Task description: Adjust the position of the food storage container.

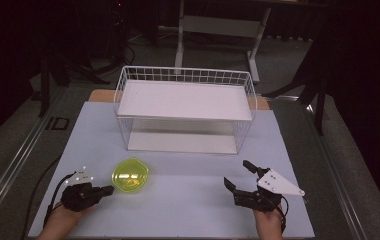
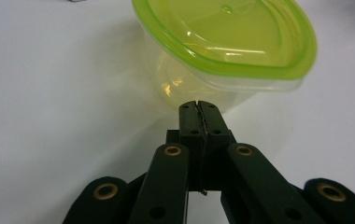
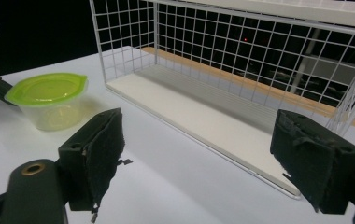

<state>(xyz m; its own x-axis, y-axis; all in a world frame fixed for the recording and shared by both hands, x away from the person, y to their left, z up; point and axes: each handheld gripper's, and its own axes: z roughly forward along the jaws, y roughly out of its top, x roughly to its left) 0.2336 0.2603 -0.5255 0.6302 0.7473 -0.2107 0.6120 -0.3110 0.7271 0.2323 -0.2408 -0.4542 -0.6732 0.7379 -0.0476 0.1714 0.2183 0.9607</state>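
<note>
Closest in, the left gripper (image 2: 198,108) has its jaws pressed together on nothing, their tips just short of the clear container (image 2: 213,88) with its green lid (image 2: 227,35). That container sits on the white bench (image 1: 188,200) near the left gripper (image 1: 109,190), in front of the white wire rack (image 1: 185,107). Off to the right, well apart from the container, the right gripper (image 1: 238,175) holds its jaws wide and empty.
</note>
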